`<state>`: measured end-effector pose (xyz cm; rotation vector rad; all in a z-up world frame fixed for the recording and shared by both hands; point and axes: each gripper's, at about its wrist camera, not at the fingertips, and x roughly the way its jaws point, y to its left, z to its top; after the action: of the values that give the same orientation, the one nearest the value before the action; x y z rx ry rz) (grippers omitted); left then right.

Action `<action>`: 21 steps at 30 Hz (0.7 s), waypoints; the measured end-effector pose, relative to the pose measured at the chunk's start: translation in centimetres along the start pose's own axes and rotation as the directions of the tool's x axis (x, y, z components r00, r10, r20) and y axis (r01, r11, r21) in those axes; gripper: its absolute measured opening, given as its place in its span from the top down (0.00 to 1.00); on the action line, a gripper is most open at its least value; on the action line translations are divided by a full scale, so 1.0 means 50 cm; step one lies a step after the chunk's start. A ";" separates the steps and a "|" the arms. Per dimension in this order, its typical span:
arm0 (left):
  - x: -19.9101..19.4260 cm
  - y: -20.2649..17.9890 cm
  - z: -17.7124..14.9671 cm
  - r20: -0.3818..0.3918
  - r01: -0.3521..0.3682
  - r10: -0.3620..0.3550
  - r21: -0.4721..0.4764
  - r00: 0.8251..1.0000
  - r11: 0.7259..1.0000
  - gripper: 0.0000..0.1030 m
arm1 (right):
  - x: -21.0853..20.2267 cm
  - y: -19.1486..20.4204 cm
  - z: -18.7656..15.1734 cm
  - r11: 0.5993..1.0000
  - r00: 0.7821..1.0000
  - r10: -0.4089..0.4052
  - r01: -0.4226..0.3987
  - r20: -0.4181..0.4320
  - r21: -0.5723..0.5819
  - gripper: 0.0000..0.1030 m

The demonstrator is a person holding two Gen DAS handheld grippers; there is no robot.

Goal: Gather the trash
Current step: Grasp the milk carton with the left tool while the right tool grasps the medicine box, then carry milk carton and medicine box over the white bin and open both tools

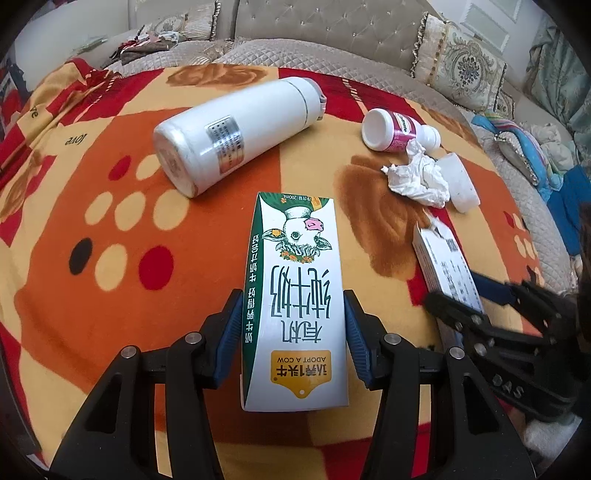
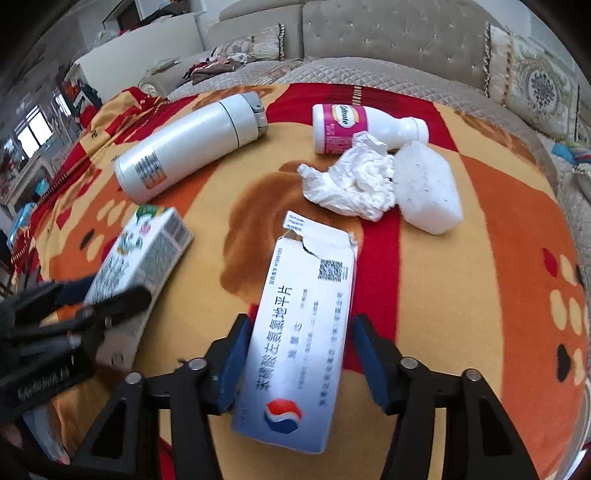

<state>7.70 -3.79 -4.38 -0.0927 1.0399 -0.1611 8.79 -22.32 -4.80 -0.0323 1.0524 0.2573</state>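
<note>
The left tongs (image 1: 293, 328) pinch a white-and-green milk carton (image 1: 295, 295), their blue pads pressed against its two long sides just past its middle. The carton points straight ahead along the fingers, its cow picture at the far end and its yellow tag end nearest the camera. In the right wrist view the same carton (image 2: 142, 251) shows at the left, with the left tongs (image 2: 107, 314) blurred around its near end.

The right tongs (image 2: 297, 354) hold a white medicine box (image 2: 299, 332) with a torn flap at its far end. The left blue pad touches the box's side; the right pad sits just beside the other edge, and whether it presses there cannot be told for certain. In the left wrist view this box (image 1: 447, 266) lies at the right edge with the right tongs (image 1: 476, 302) at its near end.

Both items sit over a tabletop (image 1: 92, 295) covered by an orange, red and cream blanket. Farther out lie a white thermos flask (image 1: 236, 136) on its side, a pink-labelled Caltrate bottle (image 2: 362, 127) on its side, a crumpled white tissue (image 2: 351, 177) touching that bottle, and a white sponge-like block (image 2: 428, 188) just beside the tissue. A beige tufted sofa (image 2: 388, 33) with patterned cushions stands behind.
</note>
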 end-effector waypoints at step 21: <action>-0.062 -0.101 -0.043 0.044 0.103 -0.107 0.074 0.993 0.992 0.52 | -0.145 -0.096 -0.121 0.991 0.993 0.063 -0.074 0.104 0.108 0.55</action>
<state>3.86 -8.19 -2.03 -0.0857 0.9808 -0.2902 1.33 -29.28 -2.02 0.1169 0.9676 0.2594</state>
